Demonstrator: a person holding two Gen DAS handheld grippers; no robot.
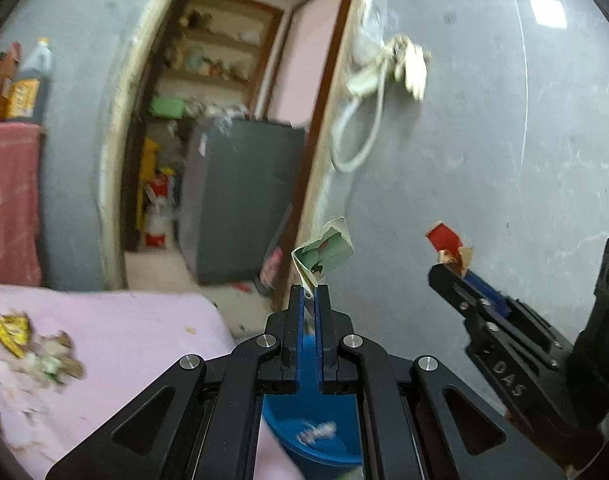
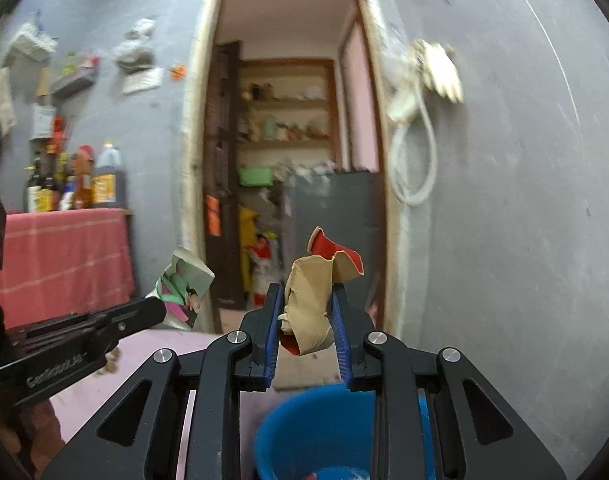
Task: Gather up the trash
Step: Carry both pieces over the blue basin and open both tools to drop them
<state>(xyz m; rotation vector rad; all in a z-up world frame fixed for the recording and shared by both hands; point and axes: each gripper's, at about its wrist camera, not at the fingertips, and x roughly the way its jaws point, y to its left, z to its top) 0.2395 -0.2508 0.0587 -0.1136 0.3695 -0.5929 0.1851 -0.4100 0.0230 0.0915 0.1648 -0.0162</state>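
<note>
Both hands are loaded: the left hand-held gripper (image 1: 314, 288) pinches a folded green-printed paper scrap (image 1: 324, 254) at its tips, and the right hand-held gripper (image 2: 306, 312) is pressed onto a crumpled brown-and-red cardboard piece (image 2: 318, 292). Both pieces hang in the air above the blue bucket (image 2: 304, 432), which sits just below the fingers beside the edge of the pink bed (image 1: 124, 332) and already holds some scraps. The drop seems to be the step in hand. A heap of wrappers and torn paper (image 1: 32, 352) remains toward the bed's left side, so more is left. The two grippers are near each other, with open air around them.
</note>
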